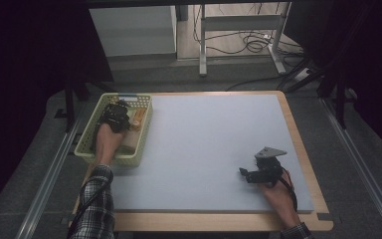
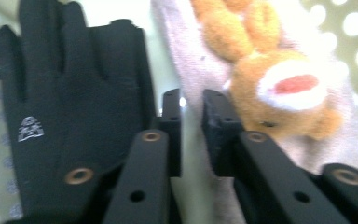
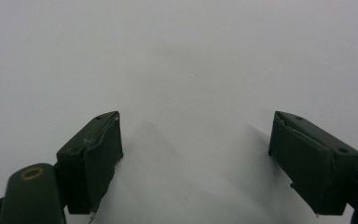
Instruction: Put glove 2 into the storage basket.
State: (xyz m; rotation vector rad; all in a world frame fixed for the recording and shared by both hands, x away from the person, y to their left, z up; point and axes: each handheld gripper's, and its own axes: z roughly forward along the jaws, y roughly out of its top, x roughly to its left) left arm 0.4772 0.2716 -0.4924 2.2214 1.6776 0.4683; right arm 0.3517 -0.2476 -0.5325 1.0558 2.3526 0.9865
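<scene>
In the green basket, the left gripper and forearm cover most of the contents. Up close, a black glove runs off the bottom edge, and a blurred plush toy loses its top.

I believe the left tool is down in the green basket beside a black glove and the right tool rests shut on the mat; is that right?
Not quite: the right tool is open, its jaws wide apart over the bare mat, as the right gripper view shows. The left tool is indeed in the green basket beside the black glove.
</scene>
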